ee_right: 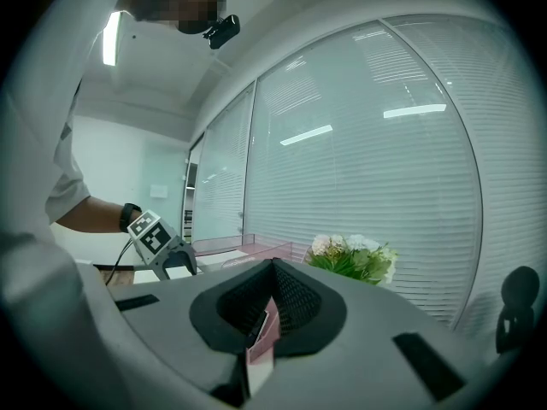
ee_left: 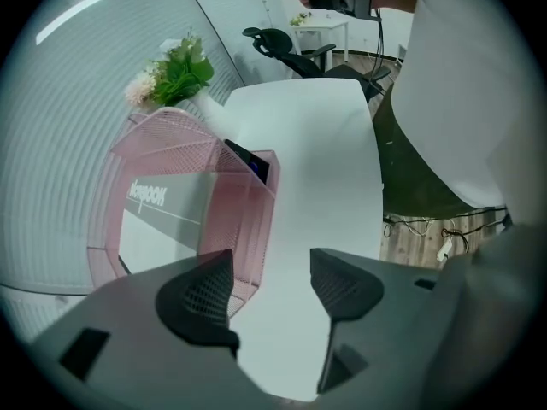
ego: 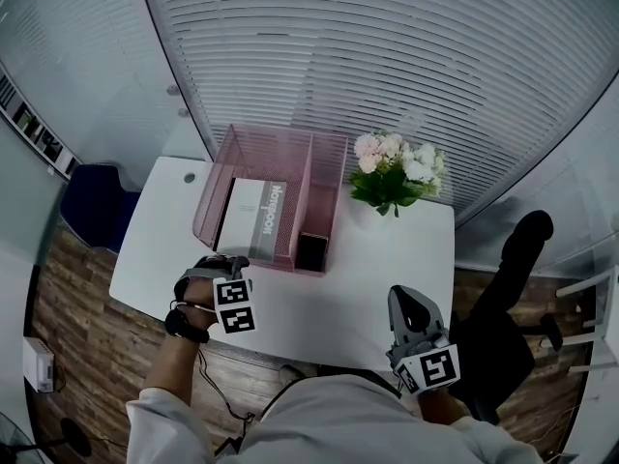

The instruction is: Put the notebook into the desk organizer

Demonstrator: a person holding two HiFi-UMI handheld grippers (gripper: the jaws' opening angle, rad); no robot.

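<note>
Right gripper [ego: 408,303]: nearest to us, off the desk's near right corner, jaws pressed together with nothing in them. It's out of the play.

Left gripper [ee_left: 272,267]: at the near left edge of the desk [ego: 368,259], jaws spread wide and empty. Only bare white desktop shows between them, and the left jaw sits just beside the organizer's near wall.

Risk one: that wide left jaw is very near the mesh. A careless pull or swing from here could likely hook the near wall and drag the whole rack, since it looks light.

Risk two: a shove toward the far edge could push the rack into the flowers [ego: 395,172] at the far right corner and tip them.

Organizer [ego: 208,206]: pink wire mesh, sitting toward the far edge, left of centre, and split into a wide left bay and a narrow right bay.

Wide bay: the notebook [ego: 253,213] is in there! It lies flat, cover up, inside the walls, with no jaw touching it. By the look of it the job is as good as done.

Narrow bay: one dark flat thing [ego: 311,249] at its near end. I cannot tell what it is.

Beyond: a blind-covered window behind the desk.
</note>
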